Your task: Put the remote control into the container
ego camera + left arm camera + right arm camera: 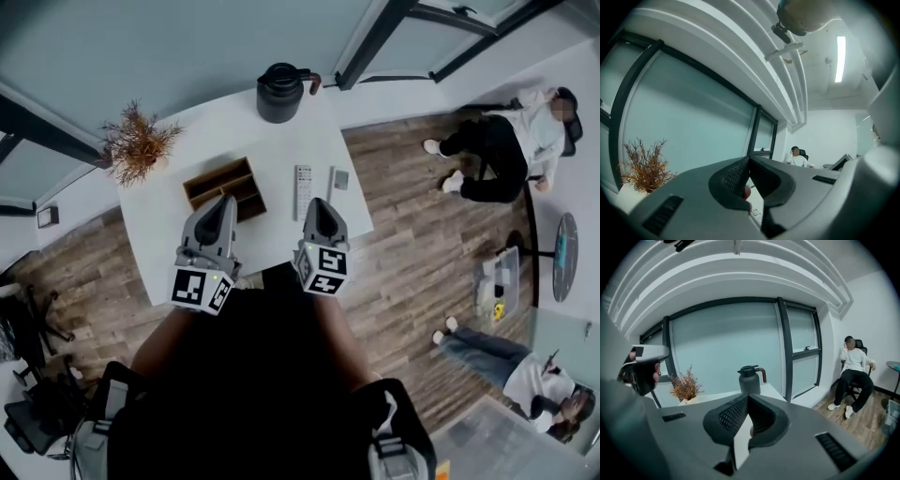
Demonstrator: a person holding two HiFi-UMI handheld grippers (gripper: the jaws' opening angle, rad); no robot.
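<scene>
The long pale remote control lies on the white table, to the right of the brown wooden container with its open compartments. A smaller grey device lies just right of the remote. My left gripper hovers over the table's near part, its tip by the container's near right corner. My right gripper points at the remote's near end. Both are shut and hold nothing; in the gripper views the left jaws and right jaws meet at the tip.
A black kettle stands at the table's far edge and a dried plant at its far left corner. Glass walls lie beyond. On the wooden floor to the right sit a person on a chair, a second person and a small round table.
</scene>
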